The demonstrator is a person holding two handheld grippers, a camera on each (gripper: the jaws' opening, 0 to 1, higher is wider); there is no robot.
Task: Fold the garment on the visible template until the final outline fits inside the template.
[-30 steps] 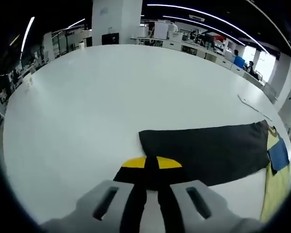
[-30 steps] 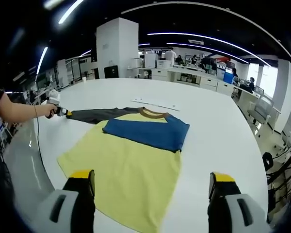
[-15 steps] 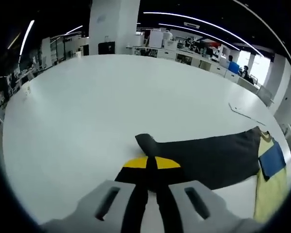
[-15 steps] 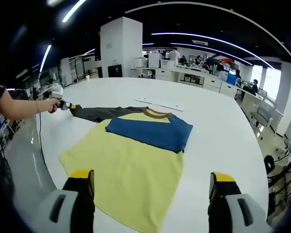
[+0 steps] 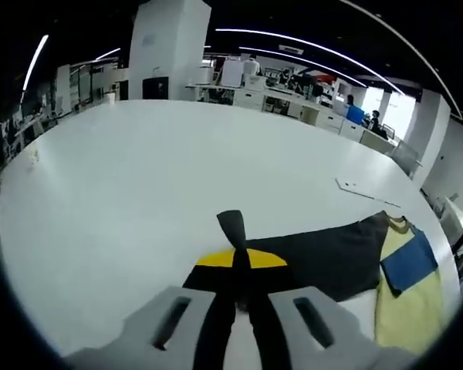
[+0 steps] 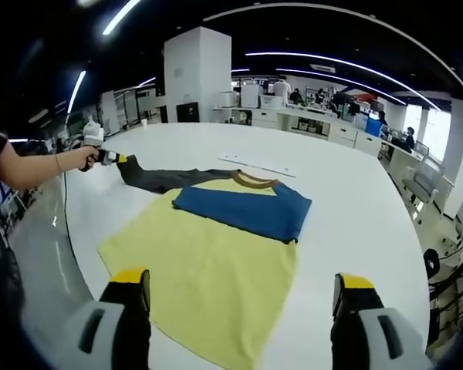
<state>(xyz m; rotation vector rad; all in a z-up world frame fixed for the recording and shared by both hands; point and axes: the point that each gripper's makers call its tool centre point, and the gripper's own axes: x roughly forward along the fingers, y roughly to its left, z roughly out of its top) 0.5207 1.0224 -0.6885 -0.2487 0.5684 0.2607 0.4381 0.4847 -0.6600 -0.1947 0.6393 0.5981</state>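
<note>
Two grippers here, one shirt. Going left to right in the right gripper view: a person's arm [image 6: 31,166] reaches in from the left edge, holding the left gripper [image 6: 108,156] out over the white table [image 6: 355,208]. That gripper has the tip of the dark sleeve [image 6: 150,179] pinched, and the sleeve runs from it toward the shirt [image 6: 208,270], stretched out long. The shirt lies flat on the table, yellow body toward the camera, brown collar on the far side, with the blue sleeve [image 6: 243,210] folded across the chest. Just past the collar there's a thin white strip [image 6: 256,166] lying on the table, can't really tell what it is from this far. The right gripper [image 6: 243,297] hangs above the near hem, jaws wide apart, nothing between them.

In the left gripper view the left gripper's jaws are pressed together on the dark sleeve's cuff [image 5: 232,225], which pokes up past the yellow tips. From there the sleeve spreads off to the right, down to the yellow and blue of the shirt near the right edge.
</note>
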